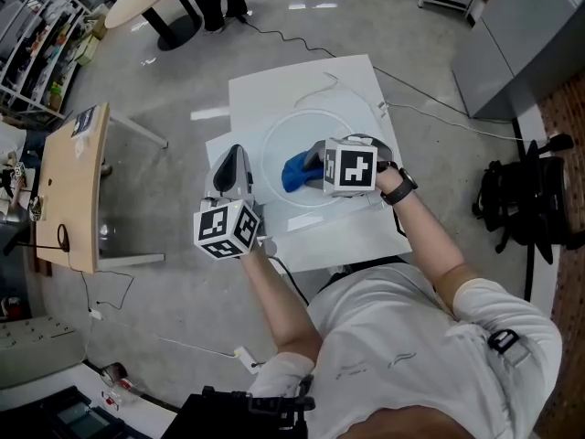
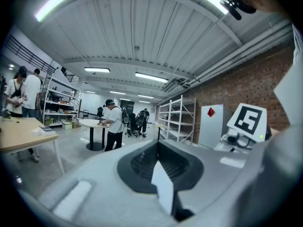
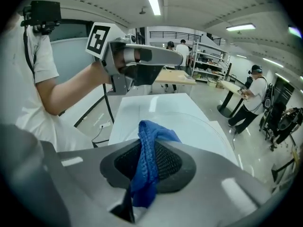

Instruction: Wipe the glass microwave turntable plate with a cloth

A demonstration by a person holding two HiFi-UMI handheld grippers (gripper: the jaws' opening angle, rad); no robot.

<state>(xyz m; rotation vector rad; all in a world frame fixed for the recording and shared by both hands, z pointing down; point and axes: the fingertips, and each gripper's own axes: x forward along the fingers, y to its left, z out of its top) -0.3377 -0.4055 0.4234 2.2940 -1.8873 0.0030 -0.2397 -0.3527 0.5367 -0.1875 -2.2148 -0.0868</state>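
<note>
**Half-seen: plate, cloth and jaw seams**

In the head view the glass plate (image 1: 306,135) is only a faint ring on the white counter (image 1: 274,94). Its right side is covered by the right gripper (image 1: 311,168), its marker cube (image 1: 350,165) and the blue cloth (image 1: 297,174). The cloth's gripped end is hidden behind that cube, and in the right gripper view its lower end vanishes into the seam of the closed jaws. A pale sliver (image 2: 163,186) in the seam of the left gripper (image 2: 160,160) is too blurred to name. The counter's near edge lies under the person's forearms.
</note>
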